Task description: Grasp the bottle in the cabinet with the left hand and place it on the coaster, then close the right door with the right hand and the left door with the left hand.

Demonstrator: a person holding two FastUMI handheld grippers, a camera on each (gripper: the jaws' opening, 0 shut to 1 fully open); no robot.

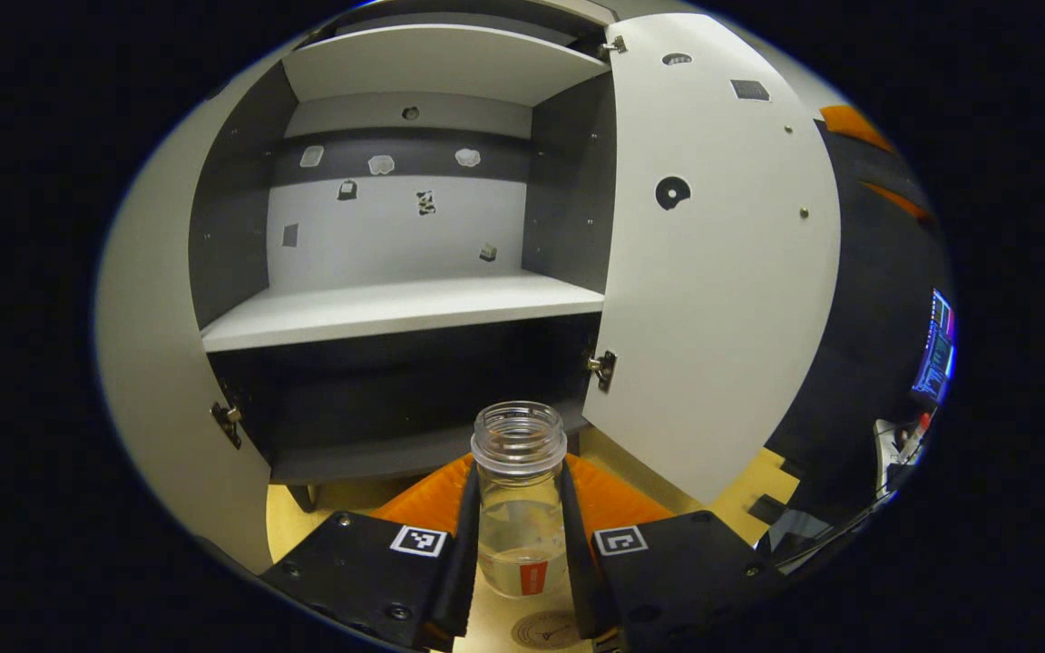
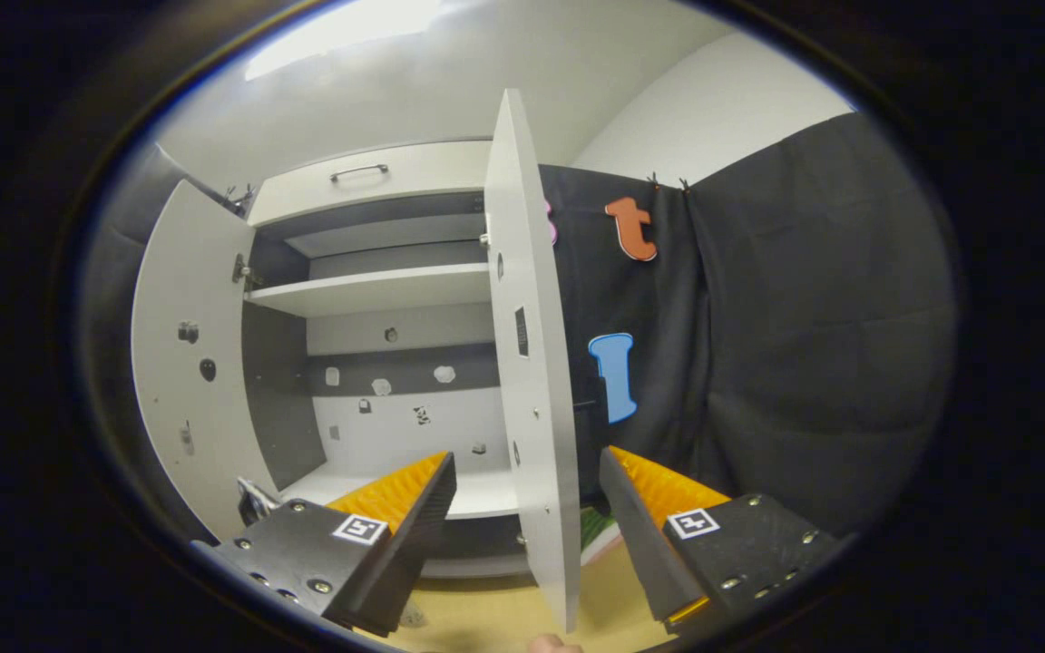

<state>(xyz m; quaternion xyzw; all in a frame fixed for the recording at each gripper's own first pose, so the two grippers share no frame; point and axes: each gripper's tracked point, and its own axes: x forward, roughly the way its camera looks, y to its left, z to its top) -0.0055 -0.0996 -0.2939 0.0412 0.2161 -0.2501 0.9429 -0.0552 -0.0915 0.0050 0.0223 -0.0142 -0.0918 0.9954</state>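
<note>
Left claw (image 1: 520,553): it holds the bottle (image 1: 520,494); one finger presses on each side of the clear body, and the open threaded neck stands above the fingers.
Bottle: clear, upright, without a cap, with a small red label low on its body. It is outside the cabinet (image 1: 395,308), in front of its lower part, above the yellow counter (image 1: 504,626).
Coaster (image 1: 548,629): a round pale disc lies on the counter directly under the bottle, at the bottom edge of the left gripper view. I cannot tell if the bottle touches it.
Cabinet: both doors are open. The white shelf (image 1: 395,311) is bare, and small stickers are on the back wall.
Right door (image 1: 713,263): it is swung out to the right of the opening in the left gripper view, with a hinge at its lower inner corner.
Left door (image 1: 155,363): it is swung out to the left of the opening.
Right claw (image 2: 527,535): wide open and holding nothing. In the right gripper view the edge of the right door stands between its two fingers, and neither finger touches it as far as I can see.
</note>
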